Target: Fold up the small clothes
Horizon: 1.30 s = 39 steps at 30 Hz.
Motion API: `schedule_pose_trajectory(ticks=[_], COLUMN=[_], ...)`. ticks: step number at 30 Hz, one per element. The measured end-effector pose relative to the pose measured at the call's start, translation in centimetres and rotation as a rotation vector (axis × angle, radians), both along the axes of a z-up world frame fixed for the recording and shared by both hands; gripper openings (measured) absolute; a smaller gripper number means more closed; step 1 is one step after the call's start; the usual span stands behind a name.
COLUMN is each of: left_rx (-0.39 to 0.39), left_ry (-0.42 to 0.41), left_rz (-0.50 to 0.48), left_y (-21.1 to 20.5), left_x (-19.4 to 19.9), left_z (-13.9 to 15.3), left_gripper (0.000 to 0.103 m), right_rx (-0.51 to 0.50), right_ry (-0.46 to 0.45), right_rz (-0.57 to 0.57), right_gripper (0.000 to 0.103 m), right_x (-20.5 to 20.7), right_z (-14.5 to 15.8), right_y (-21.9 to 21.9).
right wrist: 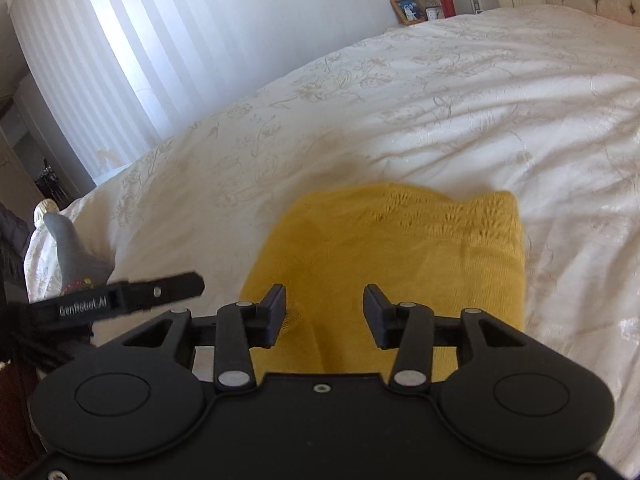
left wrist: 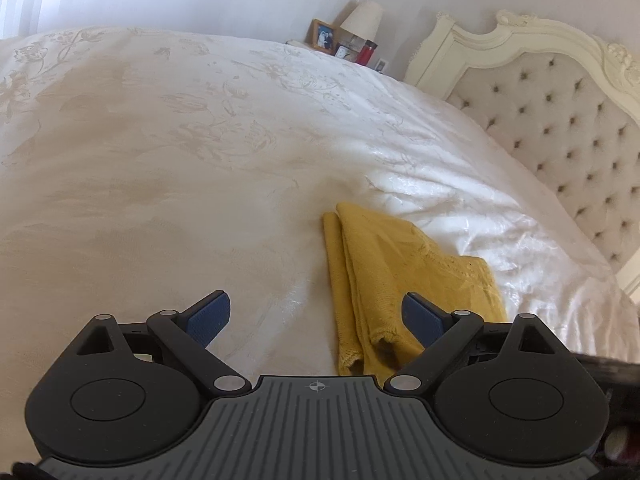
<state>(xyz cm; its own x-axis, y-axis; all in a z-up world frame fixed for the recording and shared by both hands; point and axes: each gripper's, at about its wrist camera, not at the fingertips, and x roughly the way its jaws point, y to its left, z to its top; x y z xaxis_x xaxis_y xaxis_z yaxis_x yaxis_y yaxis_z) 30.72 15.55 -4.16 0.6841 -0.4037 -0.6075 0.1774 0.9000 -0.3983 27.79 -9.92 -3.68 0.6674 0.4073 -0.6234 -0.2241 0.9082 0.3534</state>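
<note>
A mustard-yellow knitted garment lies folded into a narrow stack on the white bed cover. My left gripper is open and empty, hovering just left of the garment's near end, its right finger over the cloth edge. In the right wrist view the same garment fills the middle. My right gripper is open above its near part, jaws apart with nothing between them. The left gripper's finger shows at the left edge of that view.
A tufted cream headboard stands at the right. A bedside table holds a lamp, a photo frame and a red bottle. A white wardrobe lines the far wall. Grey clothing lies at the bed's left edge.
</note>
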Motion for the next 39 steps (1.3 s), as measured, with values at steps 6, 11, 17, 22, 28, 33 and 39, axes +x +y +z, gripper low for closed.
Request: schedule_pose_trajectory(ticks=[6,11,17,22,28,33,39], left_rx=[0.039,0.056,0.084,0.051,0.044,0.051,0.082], left_ry=[-0.062,-0.1,-0.048,-0.04,-0.012,0.003,-0.003], left_rz=[-0.072,-0.126,-0.184,-0.121,-0.068,-0.098,-0.17], left_y=[-1.6,-3.7,-4.8,-2.8,-1.2,-1.9,-4.4], left_x=[-0.7,-1.2,-1.2,-0.8,-0.2,-0.3,-1.1], left_z=[0.3,-0.2,-1.1,-0.8,-0.9,-1.1,-1.8], left_gripper=[0.094,0.094,0.094,0.094,0.094,0.094,0.094], right_rx=[-0.107,-0.162,-0.146,-0.149,-0.153,-0.227,-0.158], right_ry=[0.069,0.008,-0.028,-0.124,-0.145,-0.139,-0.129], right_rz=[0.243,0.318,0.332,0.292,0.38,0.53,0.501], right_gripper=[0.055,0.064,0.063,0.078,0.079,0.083,0.081], right_x=[-4.0,-6.4,-7.1,-7.3,-6.4,-7.5,-8.8], right_z=[-4.0,-3.9,-3.1,-2.1,-3.0,-4.4,-4.0], right_y=[4.9,6.4,5.9,5.7,8.1,10.6,8.4])
